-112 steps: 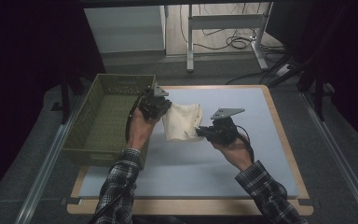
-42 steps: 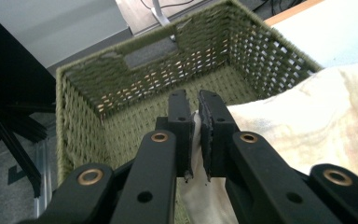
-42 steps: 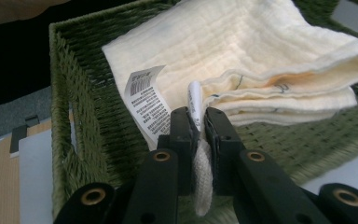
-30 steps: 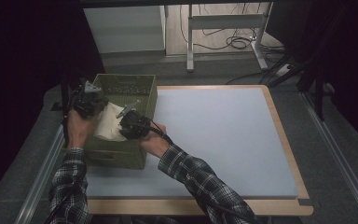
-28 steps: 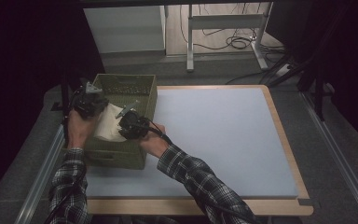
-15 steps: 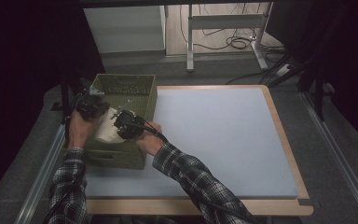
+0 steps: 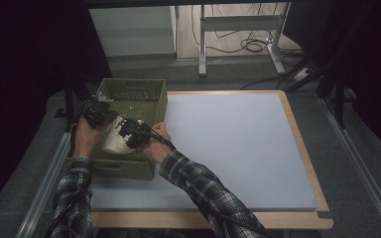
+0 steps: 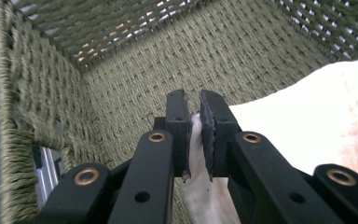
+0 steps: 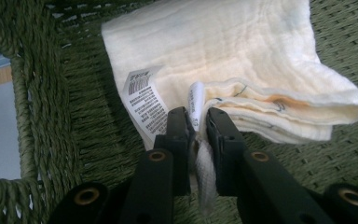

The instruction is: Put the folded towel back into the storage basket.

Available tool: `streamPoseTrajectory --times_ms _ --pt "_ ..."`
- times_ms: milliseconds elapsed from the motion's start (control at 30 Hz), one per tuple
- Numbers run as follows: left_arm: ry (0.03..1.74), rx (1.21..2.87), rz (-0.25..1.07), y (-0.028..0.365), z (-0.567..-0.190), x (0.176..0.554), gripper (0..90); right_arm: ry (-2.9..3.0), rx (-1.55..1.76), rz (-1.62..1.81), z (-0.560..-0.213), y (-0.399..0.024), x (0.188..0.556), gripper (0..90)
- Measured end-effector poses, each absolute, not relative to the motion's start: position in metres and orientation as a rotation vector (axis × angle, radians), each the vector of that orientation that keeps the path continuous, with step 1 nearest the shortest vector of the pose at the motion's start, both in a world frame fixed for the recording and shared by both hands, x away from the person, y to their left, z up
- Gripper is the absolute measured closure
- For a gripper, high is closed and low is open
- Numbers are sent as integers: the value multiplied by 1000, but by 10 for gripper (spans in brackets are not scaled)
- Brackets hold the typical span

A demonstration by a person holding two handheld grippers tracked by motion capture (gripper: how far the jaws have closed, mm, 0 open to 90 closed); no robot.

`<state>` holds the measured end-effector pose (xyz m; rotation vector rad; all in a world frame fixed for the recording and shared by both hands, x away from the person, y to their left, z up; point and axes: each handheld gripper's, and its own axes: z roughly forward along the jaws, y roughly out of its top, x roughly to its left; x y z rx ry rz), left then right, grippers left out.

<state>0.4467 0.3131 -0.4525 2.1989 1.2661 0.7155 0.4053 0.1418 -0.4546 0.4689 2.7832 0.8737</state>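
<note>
We hold a folded cloth [image 9: 242, 60] inside a woven basket [image 7: 144, 101], one gripper at each end. The cloth is cream-coloured, soft and lightly crinkled, folded into a flat stack of layers whose stitched edges show just beyond the fingertips in the right gripper view. A faint reddish stain marks its surface to the right of the fingers in the left gripper view.

The left gripper [image 8: 194, 100] is clenched on a pinch of cloth: the fabric sits pressed between its two black pads, which are flat and rough-faced. The right gripper [image 9: 196, 116] grasps the cloth as well; a thin fold of fabric and a small white tab rise between its fingers [image 9: 223, 135]. Its jaws have just been opening slightly, yet the fabric is between them and the pads press on it.

A white care label [image 9: 144, 100] lies just left of the right fingertips, sewn to the cloth edge. It carries a barcode and several lines of small print, too small for us to read.

The basket is olive-green, rectangular, woven from twisted cord in a tight ribbed pattern, with open lattice near the rim. Its walls surround the fingers on all sides, and a handle slot opens left of the right fingers. In the high view the basket sits at the left edge of a pale blue mat [image 7: 228, 148] framed in light wood.
</note>
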Motion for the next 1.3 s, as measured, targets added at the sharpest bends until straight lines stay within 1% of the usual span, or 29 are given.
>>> streamPoseTrajectory --times_ms 200,233,267,367,500,700,800,867,933,1133,1300 --pt "1287 2249 724 310 -457 451 808 2802 478 834 -461 145 407 756" --pt "1296 2246 720 310 -458 451 780 2806 489 835 -462 145 408 725" --pt "1304 2247 724 310 -458 452 728 2805 495 839 -463 145 408 686" --pt "1312 2226 735 311 -457 451 653 2803 506 862 -462 144 409 656" --pt "1324 2186 724 312 -454 449 597 2778 509 910 -454 141 409 596" --pt "1339 2137 701 312 -450 447 479 2709 542 974 -439 126 413 490" --pt "1345 2110 672 311 -449 446 401 2685 574 1008 -434 116 416 426" --pt "1343 2100 666 309 -448 446 358 2669 595 1027 -432 111 417 372" --pt "1340 2089 645 307 -447 445 323 2658 604 1045 -431 106 417 354" --pt "1338 2043 601 302 -444 443 211 2651 608 1097 -428 93 416 240" --pt "1334 2010 554 298 -443 442 142 2633 615 1147 -427 79 413 171"
